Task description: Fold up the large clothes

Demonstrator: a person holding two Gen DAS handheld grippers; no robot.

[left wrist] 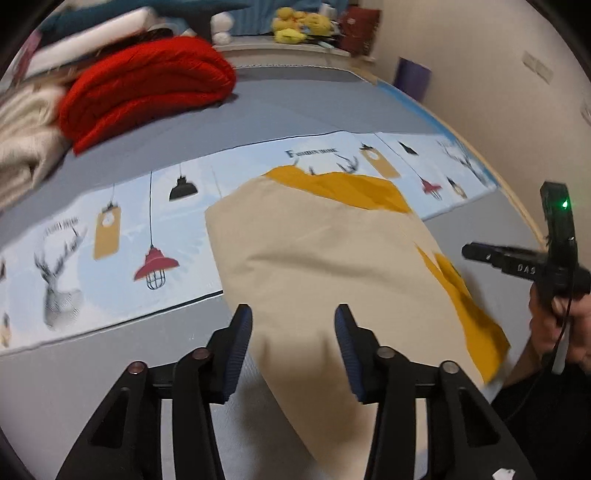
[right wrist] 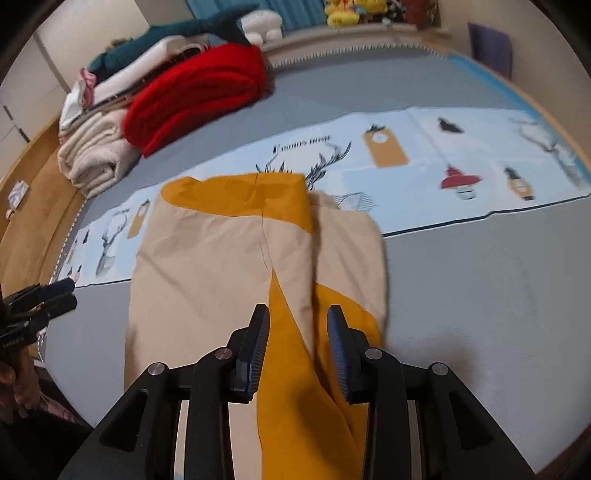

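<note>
Even, soft indoor light; motion blur throughout; fisheye bends edges, dark corners.

Garment [right wrist: 221, 258]: lay on the bed [right wrist: 461, 295], its far end over the printed cloth [right wrist: 424, 162].
Blanket [right wrist: 199, 92]: behind the garment, to the left.
Towels [right wrist: 96, 155]: left of the blanket, touching it.
Toys [left wrist: 299, 24]: on the ledge behind the bed.

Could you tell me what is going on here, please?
A person is folding a beige and mustard garment on a grey bed, with a handheld gripper in each hand. The garment lies partly folded across a printed blue cloth. Both the left gripper and the right gripper hover over the fabric, jaws apart and gripping nothing. Folded blankets, one a red blanket, are stacked at the far end.
</note>
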